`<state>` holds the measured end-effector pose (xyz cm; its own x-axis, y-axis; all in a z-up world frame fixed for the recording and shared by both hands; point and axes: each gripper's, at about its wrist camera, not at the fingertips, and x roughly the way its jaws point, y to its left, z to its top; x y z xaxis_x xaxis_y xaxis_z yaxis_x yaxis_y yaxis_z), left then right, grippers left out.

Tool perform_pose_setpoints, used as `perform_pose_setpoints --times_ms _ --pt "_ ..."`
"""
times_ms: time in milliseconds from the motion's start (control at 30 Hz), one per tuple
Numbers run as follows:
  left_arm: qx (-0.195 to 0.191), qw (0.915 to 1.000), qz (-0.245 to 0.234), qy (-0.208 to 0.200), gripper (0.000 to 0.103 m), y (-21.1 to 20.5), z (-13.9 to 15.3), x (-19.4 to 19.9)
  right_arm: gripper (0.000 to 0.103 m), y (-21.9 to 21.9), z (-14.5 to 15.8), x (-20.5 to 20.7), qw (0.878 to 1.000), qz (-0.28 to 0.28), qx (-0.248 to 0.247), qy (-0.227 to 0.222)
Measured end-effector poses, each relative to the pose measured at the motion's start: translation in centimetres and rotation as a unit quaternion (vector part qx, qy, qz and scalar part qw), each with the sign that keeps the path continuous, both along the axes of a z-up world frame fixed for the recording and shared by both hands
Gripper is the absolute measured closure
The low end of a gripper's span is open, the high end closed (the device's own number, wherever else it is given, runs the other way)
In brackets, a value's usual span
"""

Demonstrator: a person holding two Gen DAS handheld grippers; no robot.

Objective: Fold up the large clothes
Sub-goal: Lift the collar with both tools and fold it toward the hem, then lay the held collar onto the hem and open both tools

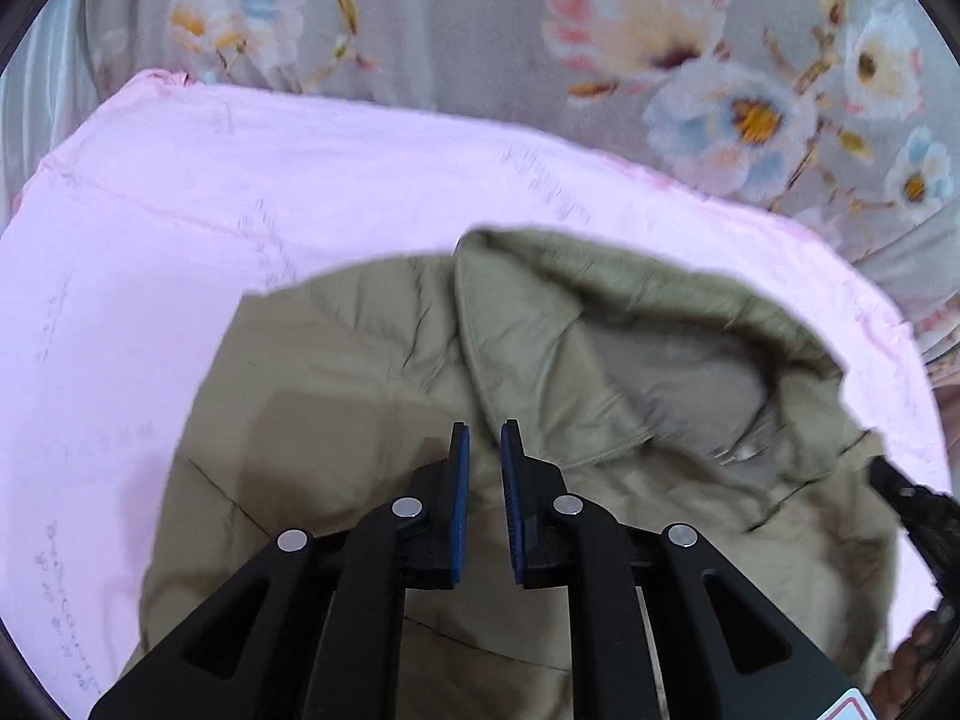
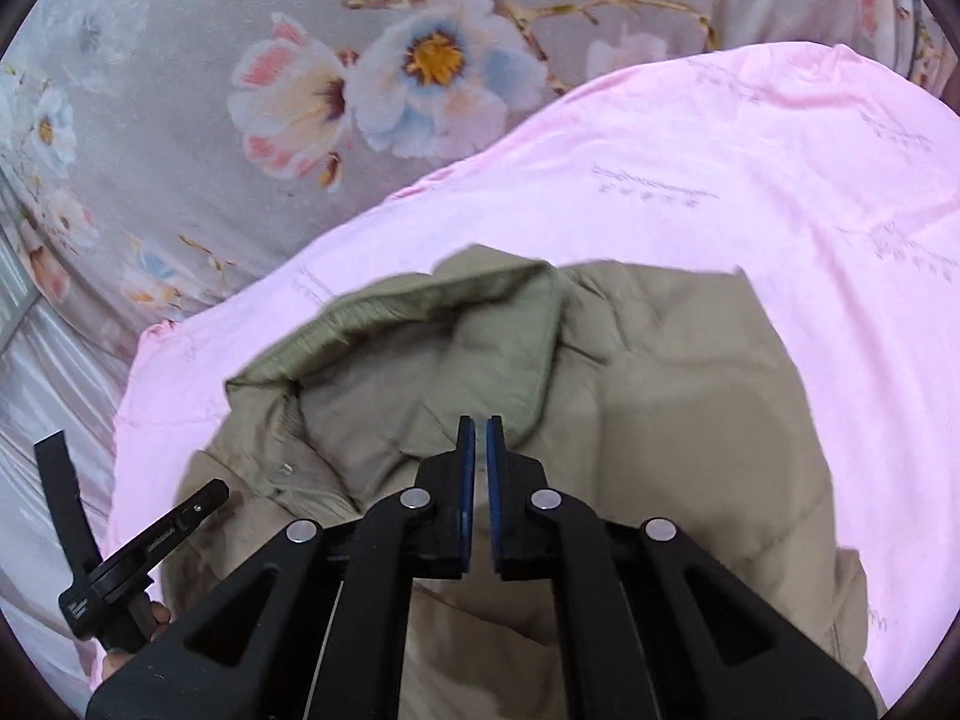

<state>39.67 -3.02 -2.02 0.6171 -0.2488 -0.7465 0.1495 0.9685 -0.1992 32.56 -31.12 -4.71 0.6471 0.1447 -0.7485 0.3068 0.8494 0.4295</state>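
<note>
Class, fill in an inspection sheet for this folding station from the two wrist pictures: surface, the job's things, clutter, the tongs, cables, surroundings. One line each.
Surface: pink sheet with faint printed text, spread over a grey floral bedcover.
Job's things: olive padded jacket lying on the pink sheet, its collar bunched and open at the far end.
Clutter: nothing seen.
Tongs: left tongs above the jacket, a narrow gap between the blue pads, nothing gripped; right tongs above the jacket near the collar, pads almost touching, nothing between them.
Cables: nothing seen.
Surroundings: pale satin-like fabric at the bed's edge.
</note>
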Motion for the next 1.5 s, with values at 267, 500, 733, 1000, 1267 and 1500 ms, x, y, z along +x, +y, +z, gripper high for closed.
perform_pose_setpoints --times_ms 267,500,733,1000,1267,1500 --pt "0.015 0.9992 -0.027 0.024 0.074 -4.8 -0.6 3.2 0.1 2.5 -4.5 3.6 0.997 0.038 -0.044 0.058" --pt "0.07 0.9961 -0.044 0.033 0.072 -6.0 -4.8 3.7 0.102 2.0 -6.3 3.4 0.998 0.037 -0.017 0.054" --pt "0.033 0.9986 -0.036 0.019 0.072 -4.7 -4.6 3.2 0.101 1.8 -6.1 3.2 0.998 0.034 -0.015 0.046" --pt "-0.018 0.9992 0.032 -0.013 0.074 -0.2 2.3 5.0 0.097 0.0 1.4 2.8 0.999 0.002 -0.011 -0.035" --pt "-0.02 0.9966 0.08 -0.011 0.074 -0.9 3.9 11.6 0.079 -1.2 2.8 10.3 0.999 -0.016 -0.032 -0.028" --pt "0.057 0.9973 0.026 0.038 0.075 -3.0 -2.3 11.2 0.079 0.4 -2.0 9.5 0.997 0.024 -0.069 0.03"
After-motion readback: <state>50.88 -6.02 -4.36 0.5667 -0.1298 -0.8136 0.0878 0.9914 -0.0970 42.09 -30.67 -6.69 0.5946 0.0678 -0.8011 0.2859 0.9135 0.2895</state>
